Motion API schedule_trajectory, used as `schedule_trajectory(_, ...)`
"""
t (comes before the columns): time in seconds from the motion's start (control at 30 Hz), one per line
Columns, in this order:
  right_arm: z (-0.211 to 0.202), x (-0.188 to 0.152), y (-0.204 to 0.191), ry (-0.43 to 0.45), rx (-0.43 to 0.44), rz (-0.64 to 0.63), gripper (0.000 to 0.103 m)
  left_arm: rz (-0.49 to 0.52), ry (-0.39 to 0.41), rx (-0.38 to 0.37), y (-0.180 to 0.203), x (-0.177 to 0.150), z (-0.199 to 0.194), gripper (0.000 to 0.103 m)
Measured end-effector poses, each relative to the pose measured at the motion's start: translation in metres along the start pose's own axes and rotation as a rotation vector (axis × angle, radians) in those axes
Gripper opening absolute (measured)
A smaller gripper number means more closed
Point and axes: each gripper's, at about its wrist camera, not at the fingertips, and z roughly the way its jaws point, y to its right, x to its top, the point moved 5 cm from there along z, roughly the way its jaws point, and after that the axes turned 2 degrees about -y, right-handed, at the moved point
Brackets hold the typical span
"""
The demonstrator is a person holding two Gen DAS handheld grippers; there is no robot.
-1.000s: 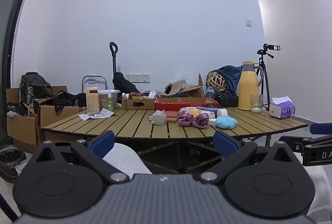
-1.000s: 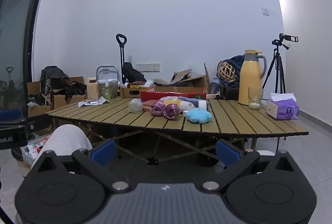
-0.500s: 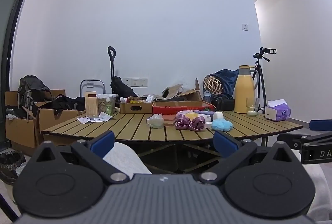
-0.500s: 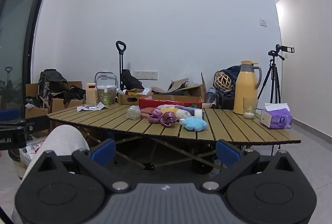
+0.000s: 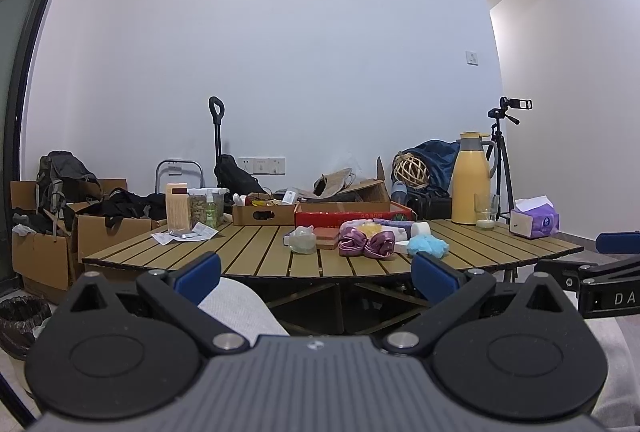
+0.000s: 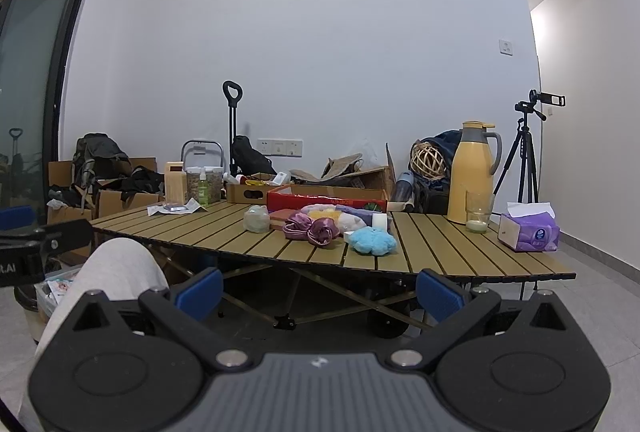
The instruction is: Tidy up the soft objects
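Note:
A pile of soft things lies mid-table on the slatted wooden table point(image 5: 260, 252) point(image 6: 432, 248): a purple satin bow point(image 5: 366, 244) point(image 6: 312, 228), a fluffy blue piece point(image 5: 428, 246) point(image 6: 371, 240), a pale green soft lump point(image 5: 303, 240) point(image 6: 257, 219) and yellow and white plush pieces point(image 6: 332, 209) behind. A red box point(image 5: 352, 213) point(image 6: 326, 197) stands behind the pile. My left gripper point(image 5: 316, 276) is open and empty, below and in front of the table edge. My right gripper point(image 6: 318, 288) is open and empty, also short of the table.
A yellow thermos jug point(image 6: 476, 171), a glass point(image 6: 478, 211) and a purple tissue box point(image 6: 528, 232) stand at the table's right. A wooden box and jars point(image 5: 192, 209) stand at its left. Cardboard boxes point(image 5: 48, 244) and a tripod point(image 6: 528, 151) flank it. A knee point(image 6: 116, 268) is close below.
Both cameras have tilted and shifted slightly, so the table sits a little differently in each view. Both grippers stay open and empty.

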Motion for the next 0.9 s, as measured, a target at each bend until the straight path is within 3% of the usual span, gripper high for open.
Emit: schedule_trajectory(0.9, -0.0003, -0.0004, 0.0028, -0.012, -0.007, 0.009, 0.103, 0.007, 0.009, -0.006, 0.0004, -0.0001, -0.0019, 0.103)
